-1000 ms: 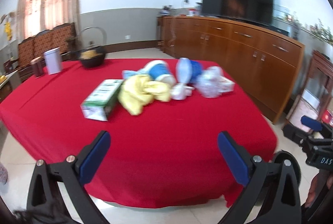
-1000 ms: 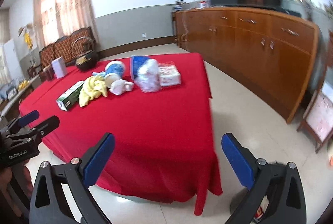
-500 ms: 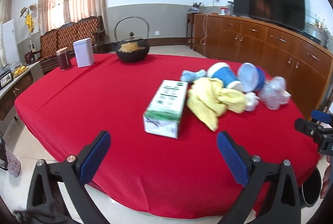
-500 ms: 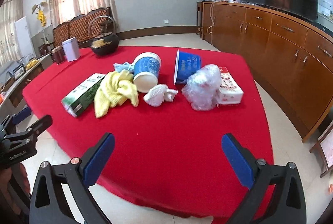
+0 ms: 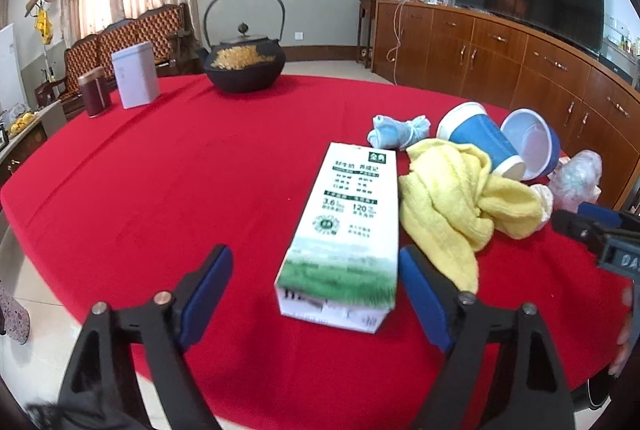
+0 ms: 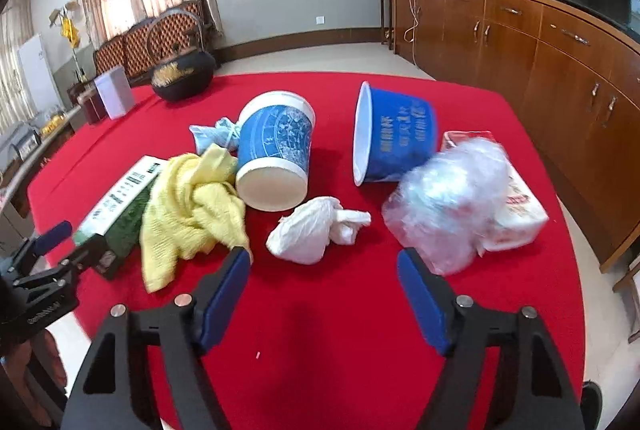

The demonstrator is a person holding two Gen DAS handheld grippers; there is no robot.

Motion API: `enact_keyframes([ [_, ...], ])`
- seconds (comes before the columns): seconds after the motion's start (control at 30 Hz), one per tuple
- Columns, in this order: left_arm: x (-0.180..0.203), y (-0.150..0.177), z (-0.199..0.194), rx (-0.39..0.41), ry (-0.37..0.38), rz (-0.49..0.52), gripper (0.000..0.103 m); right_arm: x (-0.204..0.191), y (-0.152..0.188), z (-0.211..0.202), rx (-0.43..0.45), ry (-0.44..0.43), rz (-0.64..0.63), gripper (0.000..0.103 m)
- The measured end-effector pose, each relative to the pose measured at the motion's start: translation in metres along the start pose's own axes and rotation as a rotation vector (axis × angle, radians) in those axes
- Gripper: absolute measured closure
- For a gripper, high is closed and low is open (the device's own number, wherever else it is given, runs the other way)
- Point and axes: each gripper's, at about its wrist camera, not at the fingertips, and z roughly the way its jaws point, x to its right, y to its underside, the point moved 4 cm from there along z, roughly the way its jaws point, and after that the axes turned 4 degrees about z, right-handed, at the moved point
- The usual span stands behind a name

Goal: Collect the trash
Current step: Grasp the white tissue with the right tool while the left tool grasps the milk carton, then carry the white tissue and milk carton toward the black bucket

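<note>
Trash lies on a red-clothed table (image 5: pixel 160 190). A green and white milk carton (image 5: pixel 344 230) lies just in front of my open left gripper (image 5: pixel 316 290), near end between the fingertips. Beside it are a yellow cloth (image 5: pixel 448 206), a crumpled blue mask (image 5: pixel 396 130) and two tipped blue paper cups (image 5: pixel 480 138) (image 5: pixel 532 146). My open right gripper (image 6: pixel 324 286) faces a white crumpled wad (image 6: pixel 316 226), with a clear plastic bag (image 6: pixel 448 194) and a tissue pack (image 6: pixel 516 206) to its right. The cups (image 6: pixel 276 146) (image 6: pixel 392 134) lie behind.
A black iron kettle (image 5: pixel 244 62), a white tin (image 5: pixel 134 74) and a dark red jar (image 5: pixel 94 96) stand at the table's far side. Wooden cabinets (image 5: pixel 520 62) with a TV line the right wall. The left gripper shows in the right wrist view (image 6: pixel 44 262).
Both grippers have moved in over the table toward the trash. The carton now sits close in front of the left gripper, the white wad in front of the right one.
</note>
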Motion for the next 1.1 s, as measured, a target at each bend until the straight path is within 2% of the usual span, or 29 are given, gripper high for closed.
enact_keyframes([
  [0.17,0.009,-0.004,0.012,-0.034,0.026,0.005,0.027,-0.005,-0.006,0.030,-0.047,0.016,-0.018,0.030],
  [0.23,0.011,-0.004,0.015,-0.042,0.034,0.004,0.035,-0.006,-0.007,0.038,-0.073,0.009,-0.018,0.043],
  [0.3,0.012,-0.002,0.018,-0.052,0.043,-0.003,0.040,-0.008,-0.008,0.041,-0.078,0.000,-0.020,0.047],
  [0.4,0.009,-0.003,0.015,-0.031,0.030,-0.011,0.043,-0.011,-0.008,0.041,-0.078,-0.017,-0.031,0.066],
  [0.53,0.002,-0.004,-0.002,0.018,0.023,-0.034,0.045,-0.012,-0.003,0.026,-0.057,-0.040,-0.039,0.066],
  [0.77,0.008,-0.003,-0.038,0.059,0.044,-0.019,0.047,-0.008,0.008,-0.021,0.024,-0.058,-0.035,0.066],
  [1.1,0.045,0.008,-0.078,0.097,0.104,0.040,0.047,0.026,0.035,-0.103,0.126,0.013,-0.004,0.067],
])
